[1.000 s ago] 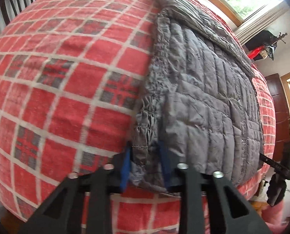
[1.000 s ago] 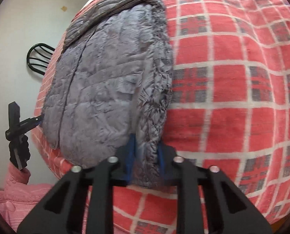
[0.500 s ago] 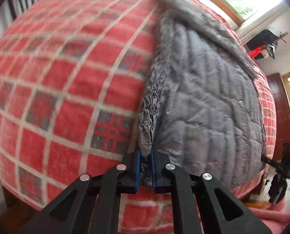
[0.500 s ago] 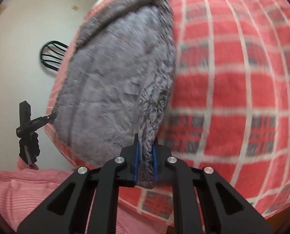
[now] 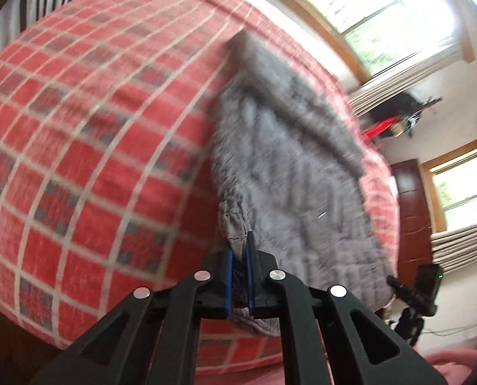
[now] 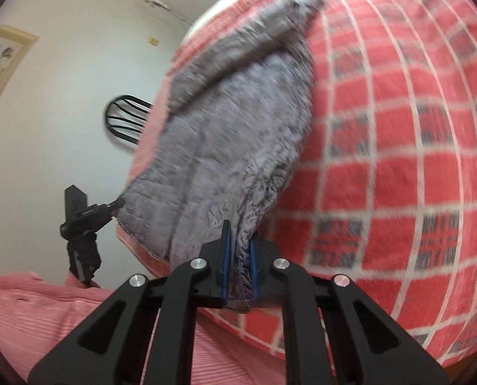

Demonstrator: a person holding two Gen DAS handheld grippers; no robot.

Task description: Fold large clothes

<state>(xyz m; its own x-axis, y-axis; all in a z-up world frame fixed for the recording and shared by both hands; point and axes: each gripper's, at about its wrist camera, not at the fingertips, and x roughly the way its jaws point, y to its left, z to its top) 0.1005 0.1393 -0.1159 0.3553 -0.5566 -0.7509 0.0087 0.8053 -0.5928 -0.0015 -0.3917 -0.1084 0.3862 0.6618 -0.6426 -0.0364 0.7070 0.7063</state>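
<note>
While both views are smeared by motion, the grips read clearly enough. Nearest the left camera, the left tongs (image 5: 238, 276) are clamped on one near corner of the jacket (image 5: 289, 173), a bunched bit of grey hem pinched between the blue pads. In the right view, the right tongs (image 6: 238, 269) are closed the same way on the other near corner, with gathered hem hanging through below the pads. Each pair has just been closing, fabric between the pads throughout.

From those two corners the jacket runs away across the bed (image 5: 87, 134), its near edge raised off the red plaid cover and its far end, with what looks like a folded-over sleeve or collar, lying on the cover toward the far side; blur keeps me from saying which it is. Beyond the bed are a window (image 5: 376, 9) and a chair (image 6: 126, 122).

I judge the jacket light, soft and puffy, with a slick quilted shell that could creep out of a shallow pinch. The stitched, gathered hem is the best hold, since it gives the pads a ridge to bite. Held at both corners it should drape evenly and fold over toward the far end without much sag.
</note>
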